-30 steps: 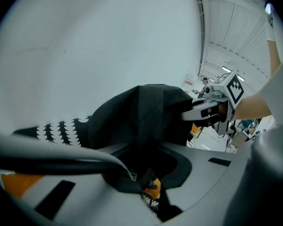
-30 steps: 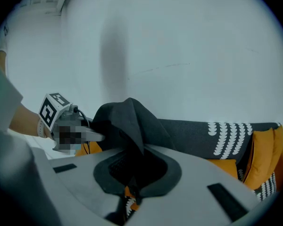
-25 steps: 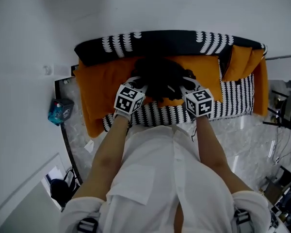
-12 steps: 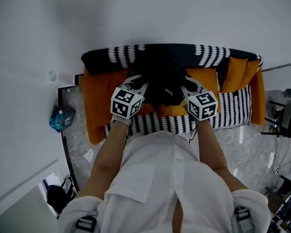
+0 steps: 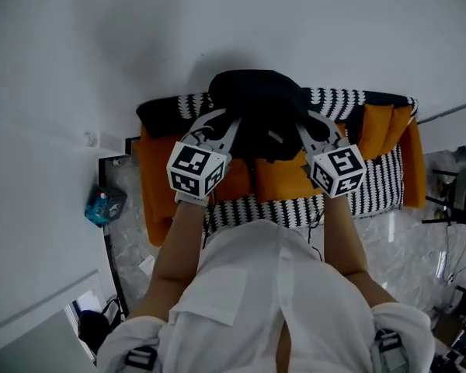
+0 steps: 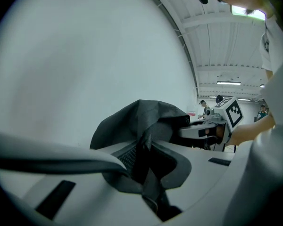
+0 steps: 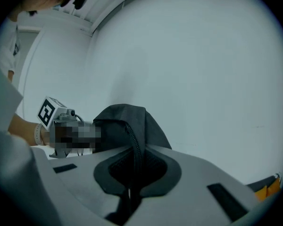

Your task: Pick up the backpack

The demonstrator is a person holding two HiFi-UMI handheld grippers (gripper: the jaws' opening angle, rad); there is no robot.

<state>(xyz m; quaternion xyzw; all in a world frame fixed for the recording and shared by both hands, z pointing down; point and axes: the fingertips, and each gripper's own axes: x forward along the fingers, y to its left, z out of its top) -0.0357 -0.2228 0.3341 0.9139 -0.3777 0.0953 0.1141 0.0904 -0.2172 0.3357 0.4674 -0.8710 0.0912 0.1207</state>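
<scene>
Over the orange sofa (image 5: pixel 159 177), the limp black backpack (image 5: pixel 256 111) hangs, left gripper (image 5: pixel 231 124) and right gripper (image 5: pixel 307 127) clamping its fabric.

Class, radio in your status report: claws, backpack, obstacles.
Left claw, right claw shut on backpack. Backpack held up off the sofa. Nothing in the way.

Head view looks steeply down; both other views closely share the backpack (image 5: pixel 256 111).

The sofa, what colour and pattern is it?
The sofa is black with rows of white marks, topped with orange cushions; the head view shows it best.
</scene>
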